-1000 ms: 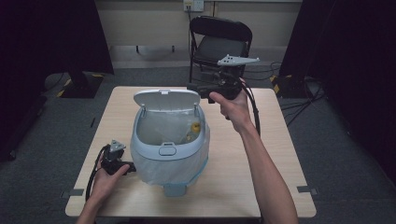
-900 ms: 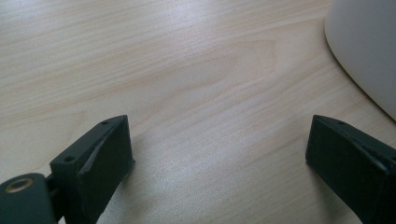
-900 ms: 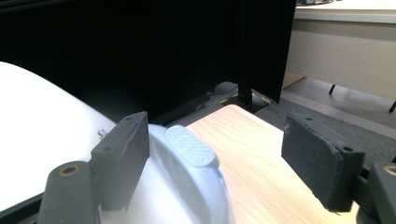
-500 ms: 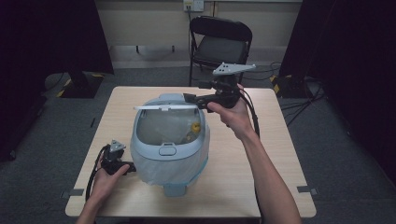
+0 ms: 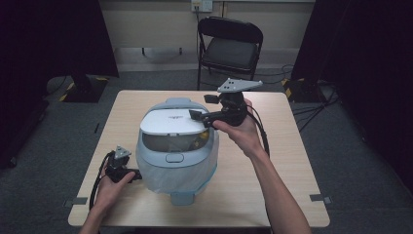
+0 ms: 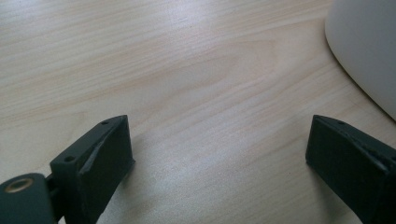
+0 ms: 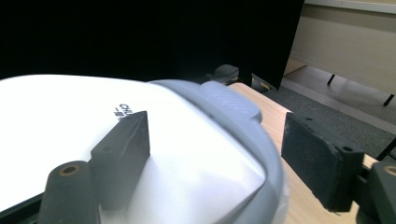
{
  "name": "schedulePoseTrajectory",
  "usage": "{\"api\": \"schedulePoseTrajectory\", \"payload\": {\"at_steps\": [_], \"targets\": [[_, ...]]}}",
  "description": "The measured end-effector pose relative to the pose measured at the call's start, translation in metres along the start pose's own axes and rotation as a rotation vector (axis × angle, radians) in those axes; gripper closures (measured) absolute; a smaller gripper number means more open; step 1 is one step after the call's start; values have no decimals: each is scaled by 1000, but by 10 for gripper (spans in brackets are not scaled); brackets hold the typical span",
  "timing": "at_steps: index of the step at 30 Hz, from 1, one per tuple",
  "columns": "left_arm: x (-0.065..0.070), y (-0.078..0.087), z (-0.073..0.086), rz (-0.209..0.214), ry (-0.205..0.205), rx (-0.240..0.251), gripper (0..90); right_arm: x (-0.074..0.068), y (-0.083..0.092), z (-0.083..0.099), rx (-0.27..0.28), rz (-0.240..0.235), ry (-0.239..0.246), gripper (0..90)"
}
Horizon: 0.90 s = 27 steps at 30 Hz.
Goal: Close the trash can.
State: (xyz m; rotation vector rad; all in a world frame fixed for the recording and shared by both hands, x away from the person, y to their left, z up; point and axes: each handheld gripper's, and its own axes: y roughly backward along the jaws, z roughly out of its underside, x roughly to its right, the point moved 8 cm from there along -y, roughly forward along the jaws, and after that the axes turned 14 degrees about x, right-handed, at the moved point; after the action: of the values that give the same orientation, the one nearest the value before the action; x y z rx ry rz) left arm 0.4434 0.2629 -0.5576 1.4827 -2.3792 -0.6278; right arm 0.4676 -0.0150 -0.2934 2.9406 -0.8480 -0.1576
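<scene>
A pale blue and white rice cooker (image 5: pixel 175 161) stands in the middle of the table. Its white lid (image 5: pixel 170 122) is lowered almost flat, and through the narrow gap at the front something yellow (image 5: pixel 197 141) shows inside. My right gripper (image 5: pixel 203 107) is open at the lid's back right; in the right gripper view one jaw rests on the lid (image 7: pixel 56 121) and the other hangs past its grey rim, the gripper (image 7: pixel 215 135) holding nothing. My left gripper (image 5: pixel 131 170) lies open on the table at the cooker's left. In the left gripper view it (image 6: pixel 219 140) faces bare wood beside the cooker's wall (image 6: pixel 369 42).
The wooden table (image 5: pixel 272 185) has free room to the right of and behind the cooker. A black folding chair (image 5: pixel 229 48) stands beyond the far edge. Cables trail from both grippers. Dark curtains hang on both sides.
The lid has swung down from upright to almost flat. My right gripper followed it forward and down, toward the person. The left gripper has stayed put.
</scene>
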Motion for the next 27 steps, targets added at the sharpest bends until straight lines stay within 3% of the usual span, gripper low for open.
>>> {"api": "schedulePoseTrajectory", "payload": {"at_steps": [7, 17, 27], "targets": [[0, 0, 0, 1, 1, 0, 67, -10, -1, 4, -10, -9, 12, 228], [0, 0, 0, 1, 1, 0, 67, -31, -6, 18, -56, -64, 13, 178], [0, 0, 0, 1, 1, 0, 67, -46, -6, 21, -45, -56, 42, 174]]}}
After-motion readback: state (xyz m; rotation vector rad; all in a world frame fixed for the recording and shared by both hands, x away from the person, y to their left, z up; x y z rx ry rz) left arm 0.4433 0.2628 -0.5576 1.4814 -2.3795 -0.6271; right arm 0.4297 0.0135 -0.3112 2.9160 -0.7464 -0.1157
